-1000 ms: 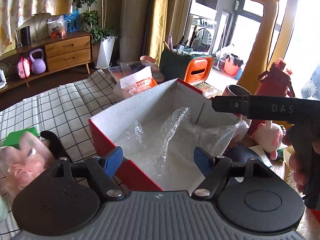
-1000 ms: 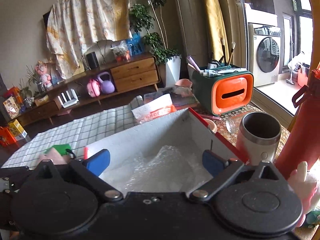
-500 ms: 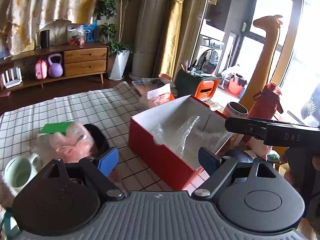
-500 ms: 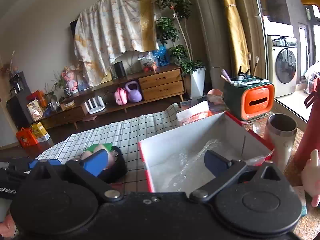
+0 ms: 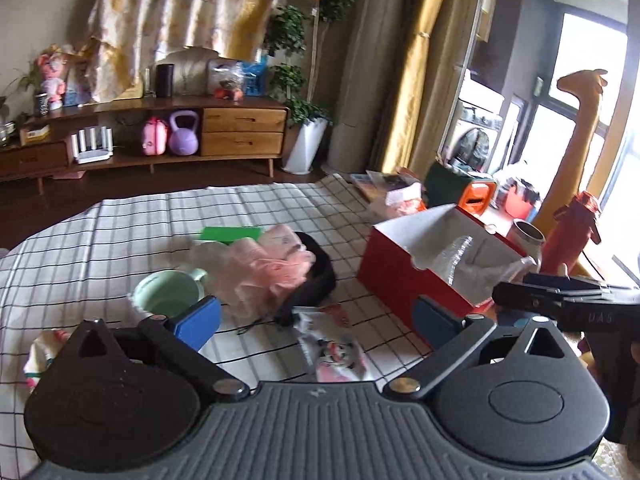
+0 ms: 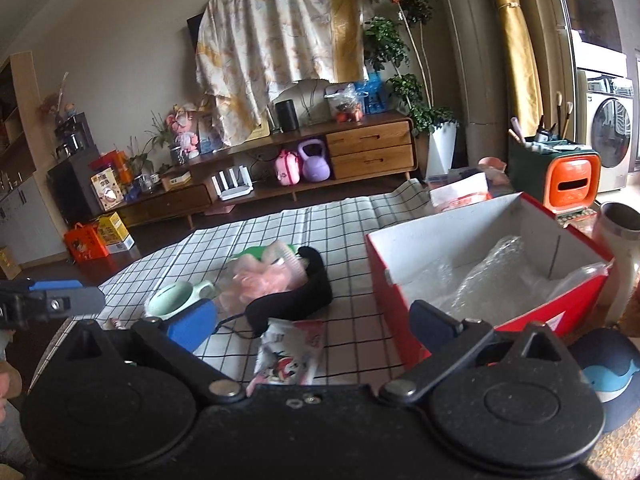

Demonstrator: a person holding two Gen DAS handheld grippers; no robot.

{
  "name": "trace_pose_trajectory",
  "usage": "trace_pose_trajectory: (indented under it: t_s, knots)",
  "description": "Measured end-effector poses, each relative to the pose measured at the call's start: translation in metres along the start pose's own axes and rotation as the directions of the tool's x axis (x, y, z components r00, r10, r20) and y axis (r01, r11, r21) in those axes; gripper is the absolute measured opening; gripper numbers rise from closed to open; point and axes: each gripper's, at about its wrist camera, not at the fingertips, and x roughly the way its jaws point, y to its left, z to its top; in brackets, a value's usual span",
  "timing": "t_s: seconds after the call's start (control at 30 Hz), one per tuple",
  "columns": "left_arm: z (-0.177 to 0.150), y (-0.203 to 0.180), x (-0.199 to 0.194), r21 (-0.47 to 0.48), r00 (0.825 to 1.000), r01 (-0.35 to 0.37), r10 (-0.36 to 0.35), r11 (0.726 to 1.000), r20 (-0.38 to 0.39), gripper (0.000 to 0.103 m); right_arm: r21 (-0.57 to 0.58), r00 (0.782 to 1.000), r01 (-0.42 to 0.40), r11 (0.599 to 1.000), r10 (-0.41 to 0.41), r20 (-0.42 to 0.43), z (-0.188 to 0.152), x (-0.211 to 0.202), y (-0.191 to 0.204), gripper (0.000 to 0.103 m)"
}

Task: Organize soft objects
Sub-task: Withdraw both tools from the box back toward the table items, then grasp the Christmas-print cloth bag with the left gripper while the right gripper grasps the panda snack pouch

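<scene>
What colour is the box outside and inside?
The box is red outside and white inside, lined with clear plastic; the right wrist view shows it best.

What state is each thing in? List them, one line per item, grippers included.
Left gripper: open, holding nothing.
Right gripper: open, holding nothing.
Red cardboard box: open, bubble wrap inside.
Pink mesh bath pouf: loose on the checked cloth, against the black band.
Pale green mug: upright, looks empty.
Steel tumbler: upright, lidless.
Red bottle: upright, capped.
</scene>
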Motion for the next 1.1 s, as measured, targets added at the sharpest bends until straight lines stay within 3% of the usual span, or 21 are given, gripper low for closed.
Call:
trace_pose_trajectory:
  t_s: [0.17,0.33,0.7,0.87,1.1]
  knots:
    - [-0.008,0.037,-0.018,-0.064,0.997,-0.064,0.067,0.996,0.048,0.103,-0.021,1.0,-0.012,1.0,0.012,-0.02,-0.009,0.01,0.021,0.103]
    - [-0.016,0.074,-0.023,-0.148,0.986,-0.155,0.163,0.977,0.043,0.103,-0.031,0.998,-0.007,0.999,0.005,-0.06,-0.019,0.03,0.036,0.103]
    - [-0.043,0.138,-0.002,-0.239,0.94,-0.342,0.336,0.909,-0.065,0.103,-0.053,0.983,0.019,0.998,-0.028,-0.179,-0.042,0.088,0.048,0.103]
    - [-0.053,0.161,0.018,-0.297,0.908,-0.419,0.396,0.858,-0.138,0.103,-0.069,0.975,0.026,0.997,-0.04,-0.218,-0.049,0.113,0.051,0.103]
    - [-0.062,0.19,0.056,-0.392,0.871,-0.49,0.422,0.779,-0.251,0.103,-0.094,0.964,0.029,0.995,-0.053,-0.26,-0.054,0.144,0.052,0.103]
